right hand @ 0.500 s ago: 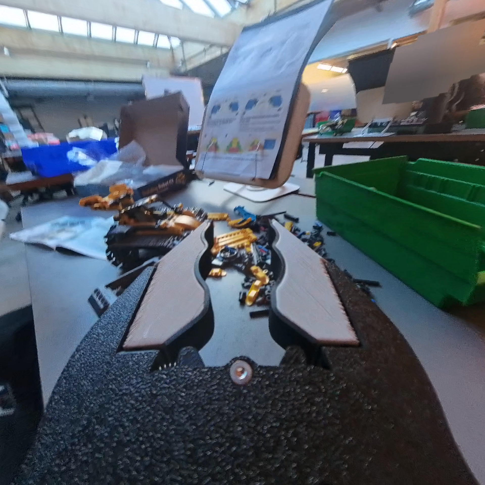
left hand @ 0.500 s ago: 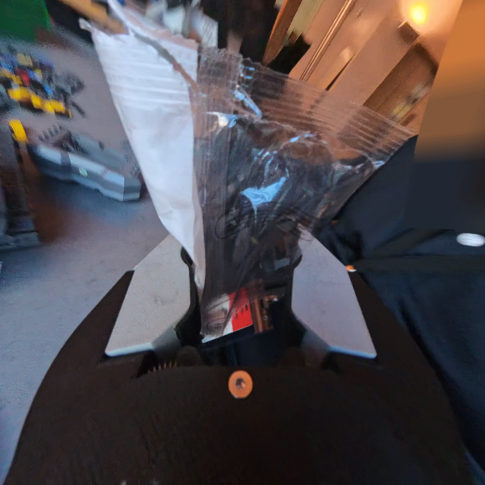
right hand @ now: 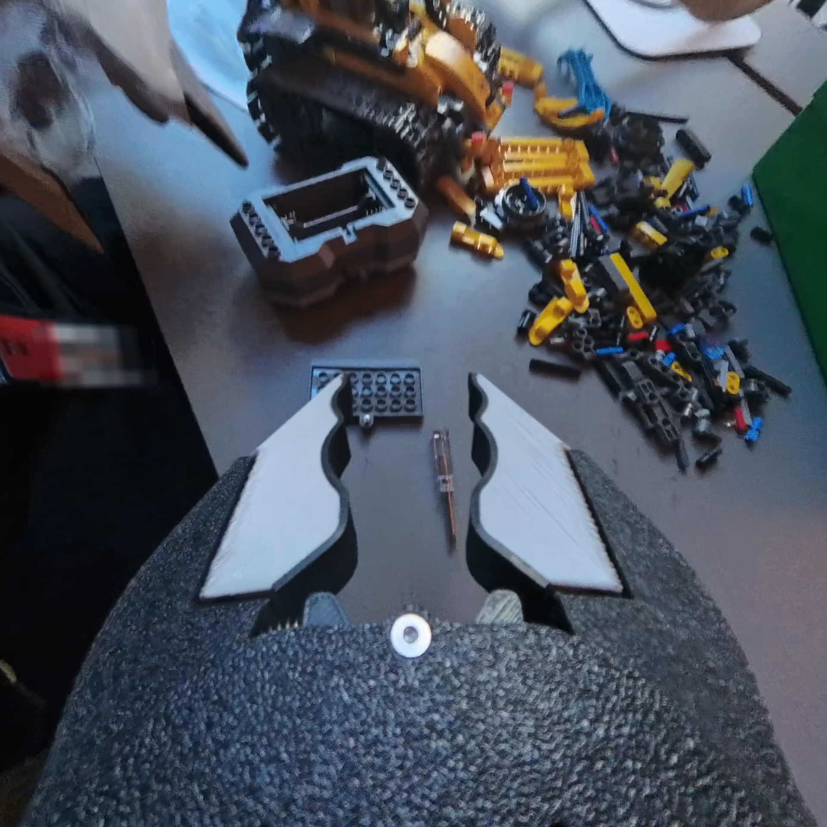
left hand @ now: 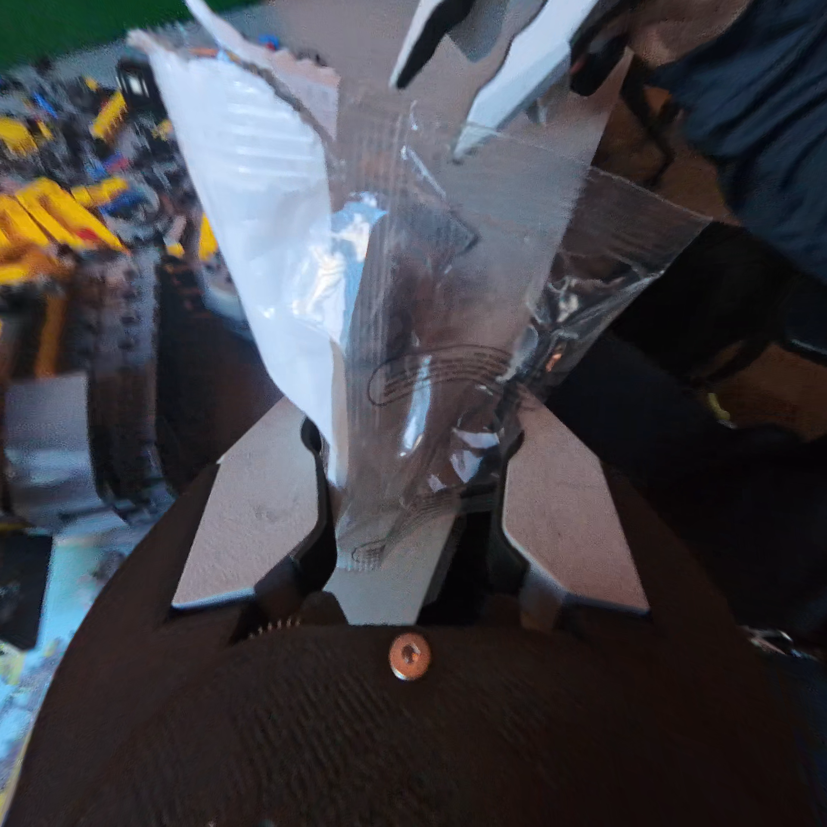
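Observation:
My left gripper (left hand: 414, 432) is shut on the lower end of a crumpled clear plastic bag (left hand: 429, 277). The bag stands up between the fingers, with a white part on its left side. My right gripper (right hand: 405, 380) is open and empty, held above the dark table (right hand: 447, 313). It also shows beyond the bag in the left wrist view (left hand: 452, 89). A small screwdriver (right hand: 443, 474) lies on the table between its fingers. A flat black studded plate (right hand: 380, 394) lies by its left fingertip. The bag shows blurred at the upper left in the right wrist view (right hand: 49, 89).
A dark grey open box-shaped brick part (right hand: 331, 223) stands ahead. Behind it is a yellow and black tracked model (right hand: 380, 76), also in the left wrist view (left hand: 53, 223). Several loose pieces (right hand: 635, 286) lie at the right. A green bin (right hand: 801, 215) borders the right edge. My hands' fingertips stand some 15 cm from each other.
My right gripper has tilted down toward the table and opened wider. My left gripper has swung with the bag toward the table; the right gripper now shows beyond the bag.

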`<action>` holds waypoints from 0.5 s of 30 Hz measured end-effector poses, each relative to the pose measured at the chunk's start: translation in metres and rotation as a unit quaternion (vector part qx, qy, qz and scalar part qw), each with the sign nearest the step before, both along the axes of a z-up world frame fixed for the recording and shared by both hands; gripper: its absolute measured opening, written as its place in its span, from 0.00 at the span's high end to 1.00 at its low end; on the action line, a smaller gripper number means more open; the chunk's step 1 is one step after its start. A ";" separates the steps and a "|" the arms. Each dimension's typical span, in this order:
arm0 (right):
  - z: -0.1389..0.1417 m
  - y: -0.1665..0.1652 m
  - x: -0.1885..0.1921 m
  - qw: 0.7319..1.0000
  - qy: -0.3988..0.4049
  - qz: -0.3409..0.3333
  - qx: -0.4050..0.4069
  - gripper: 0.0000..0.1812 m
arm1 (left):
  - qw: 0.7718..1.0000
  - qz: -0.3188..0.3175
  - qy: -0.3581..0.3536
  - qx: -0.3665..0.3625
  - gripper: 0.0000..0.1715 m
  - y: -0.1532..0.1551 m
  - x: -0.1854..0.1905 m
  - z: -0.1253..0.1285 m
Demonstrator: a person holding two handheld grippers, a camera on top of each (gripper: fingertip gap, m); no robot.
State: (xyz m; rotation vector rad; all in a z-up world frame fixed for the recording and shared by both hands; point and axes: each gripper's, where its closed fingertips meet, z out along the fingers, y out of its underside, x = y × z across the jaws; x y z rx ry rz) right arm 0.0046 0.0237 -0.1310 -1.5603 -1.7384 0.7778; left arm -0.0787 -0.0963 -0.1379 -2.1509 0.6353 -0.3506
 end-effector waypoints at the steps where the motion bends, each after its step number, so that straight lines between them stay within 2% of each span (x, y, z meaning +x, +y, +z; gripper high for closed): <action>1: -0.002 -0.001 0.005 1.000 -0.012 -0.001 0.000 0.70 | 1.000 -0.004 0.015 0.016 0.54 0.007 0.003 0.006; 4: -0.005 -0.004 0.015 0.999 -0.034 -0.004 -0.022 0.61 | 0.998 -0.014 0.040 0.040 0.52 0.030 0.016 0.019; 8: -0.016 -0.010 0.017 0.998 -0.053 0.003 -0.027 0.59 | 0.993 -0.015 0.113 0.013 0.54 0.056 0.015 0.004; 11: -0.024 -0.012 0.014 0.997 -0.067 0.008 -0.025 0.58 | 0.986 -0.034 0.159 -0.027 0.58 0.052 0.009 -0.017; 12: -0.026 -0.013 0.012 0.997 -0.067 0.011 -0.029 0.58 | 0.983 -0.038 0.174 -0.034 0.68 0.048 0.005 -0.020; 13: -0.029 -0.014 0.011 0.997 -0.070 0.012 -0.033 0.58 | 0.980 -0.046 0.186 -0.047 0.71 0.040 0.002 -0.023; 15: -0.035 -0.016 0.010 0.996 -0.080 0.013 -0.032 0.58 | 0.976 -0.068 0.202 -0.050 0.69 0.026 -0.002 -0.023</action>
